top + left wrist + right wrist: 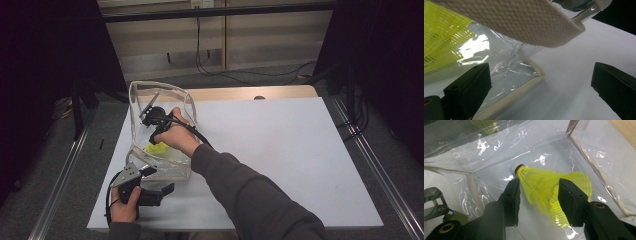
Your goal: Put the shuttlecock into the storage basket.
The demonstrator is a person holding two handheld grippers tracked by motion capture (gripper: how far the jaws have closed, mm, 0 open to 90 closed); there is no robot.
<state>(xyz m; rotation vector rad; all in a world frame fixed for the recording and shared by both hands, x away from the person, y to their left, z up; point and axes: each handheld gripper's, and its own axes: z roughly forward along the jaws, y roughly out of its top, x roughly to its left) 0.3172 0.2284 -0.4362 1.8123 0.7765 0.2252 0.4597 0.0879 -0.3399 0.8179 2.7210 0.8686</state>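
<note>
A clear plastic bag (pixel 160 95) with cream trim stands open on the white table (pixel 280 150). My right gripper (pixel 151 141) reaches down into it; its jaws (pixel 539 195) press both sides of the mesh skirt of a yellow shuttlecock (pixel 536 182), whose white cork tip touches the bag's bottom. The shuttlecock (pixel 156 148) shows yellow through the bag wall. My left gripper (pixel 160 180) sits at the bag's near corner, open (pixel 541 85). One jaw lies against the clear wall (pixel 506 62) by the cream edge, the other over bare table. A woven cream strap (pixel 524 22) hangs above.
A wooden strip (pixel 240 93) runs along the table's far edge. Dark curtains stand at both sides, and cables (pixel 210 65) lie on the floor behind. The white surface stretches to the right of the bag.
</note>
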